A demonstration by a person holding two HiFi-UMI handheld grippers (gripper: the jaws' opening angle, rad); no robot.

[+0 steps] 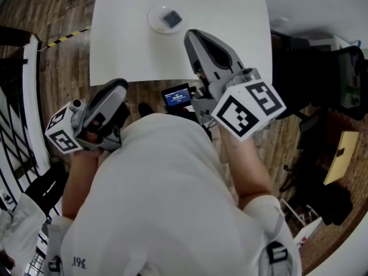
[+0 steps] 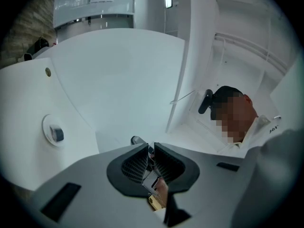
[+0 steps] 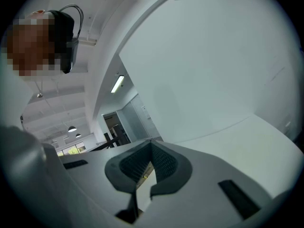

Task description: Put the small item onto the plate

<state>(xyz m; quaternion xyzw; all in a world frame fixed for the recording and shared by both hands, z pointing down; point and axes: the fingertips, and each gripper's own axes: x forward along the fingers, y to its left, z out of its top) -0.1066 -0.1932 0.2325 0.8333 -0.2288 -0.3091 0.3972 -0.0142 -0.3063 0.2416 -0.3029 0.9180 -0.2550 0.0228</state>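
A small dark grey item (image 1: 171, 19) lies on a round white plate (image 1: 154, 16) at the far middle of the white table (image 1: 230, 16). In the left gripper view the plate (image 2: 47, 126) and the item (image 2: 58, 134) show at the left. My right gripper (image 1: 191, 34) hovers over the table's near side, just right of the plate; its jaws meet with nothing between them (image 3: 151, 145). My left gripper (image 1: 121, 85) is held off the table's near left corner, close to my body. Its jaws (image 2: 148, 148) stand almost together and hold nothing.
A small device with a lit screen (image 1: 177, 96) sits at my chest below the table edge. Wooden floor (image 1: 57, 50) with yellow-black tape (image 1: 66, 37) lies left; black railings (image 1: 17, 125) stand at the far left, dark furniture (image 1: 322, 68) at the right.
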